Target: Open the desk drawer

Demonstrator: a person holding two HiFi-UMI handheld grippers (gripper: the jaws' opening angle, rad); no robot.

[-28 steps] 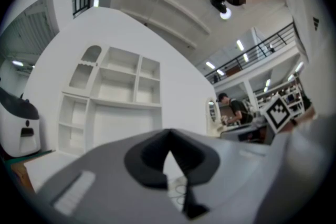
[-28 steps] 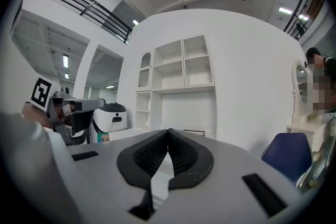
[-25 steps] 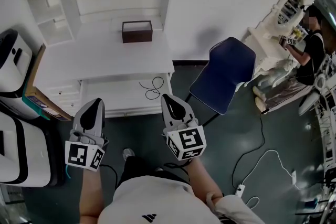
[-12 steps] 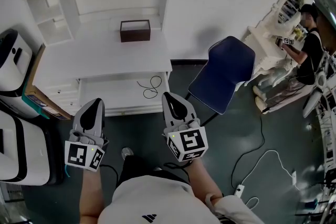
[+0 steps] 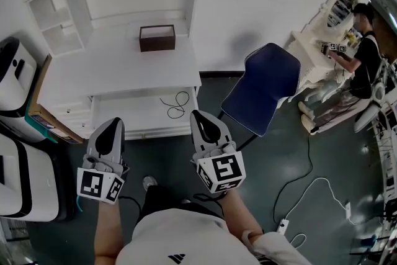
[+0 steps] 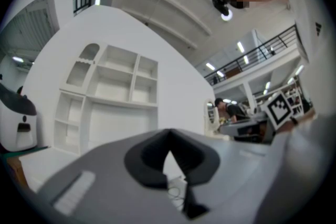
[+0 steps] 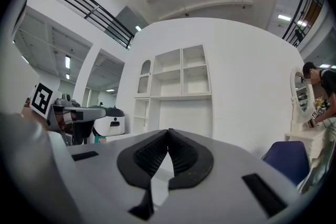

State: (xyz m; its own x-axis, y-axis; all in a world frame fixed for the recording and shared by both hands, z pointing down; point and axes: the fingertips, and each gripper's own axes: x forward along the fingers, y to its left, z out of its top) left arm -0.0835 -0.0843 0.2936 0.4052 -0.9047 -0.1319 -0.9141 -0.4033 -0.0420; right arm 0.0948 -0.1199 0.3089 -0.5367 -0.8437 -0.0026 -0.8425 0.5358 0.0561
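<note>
The white desk (image 5: 124, 68) with a shelf hutch stands ahead of me in the head view. Its drawer (image 5: 133, 116) is pulled out, with a coiled black cable (image 5: 173, 102) lying inside. My left gripper (image 5: 113, 125) hovers just in front of the drawer's front edge, jaws shut and empty; its pads (image 6: 157, 152) meet in the left gripper view. My right gripper (image 5: 200, 116) is level beside the drawer's right corner, not touching it. Its ribbed pads (image 7: 181, 152) are pressed together with nothing between them.
A small brown box (image 5: 157, 38) sits on the desk top. A blue chair (image 5: 263, 89) stands right of the desk. White machines (image 5: 15, 74) and a cardboard box (image 5: 39, 110) crowd the left. Another person (image 5: 363, 53) works at a white vanity; cables (image 5: 310, 186) cross the floor.
The head view has drifted slightly, so the desk sits a little further left. Both grippers keep their place and stay shut.
</note>
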